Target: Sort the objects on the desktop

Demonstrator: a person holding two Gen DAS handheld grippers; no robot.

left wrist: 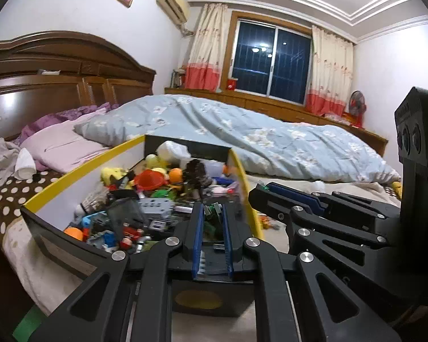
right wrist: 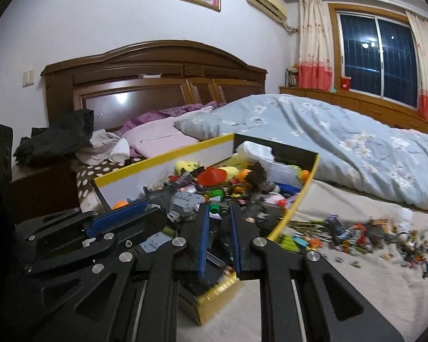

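Note:
A black cardboard box with yellow-edged flaps [left wrist: 80, 168] [right wrist: 162, 154] sits on the bed, filled with several mixed toys and bricks, among them a red cup [left wrist: 149, 179] [right wrist: 212, 176]. My left gripper [left wrist: 212, 213] hangs over the near edge of the box, jaws a narrow gap apart, nothing clearly held. My right gripper [right wrist: 218, 213] hangs over the box's near right corner, jaws also a narrow gap apart and empty. Each gripper shows at the side of the other's view [left wrist: 314, 208] [right wrist: 100, 228].
Several small loose toys [right wrist: 365, 236] lie scattered on the beige sheet right of the box. A blue floral quilt [left wrist: 242, 131] is heaped behind. Pillows and clothes [right wrist: 105, 145] lie by the wooden headboard [right wrist: 157, 85]. A black bag [right wrist: 57, 136] rests at left.

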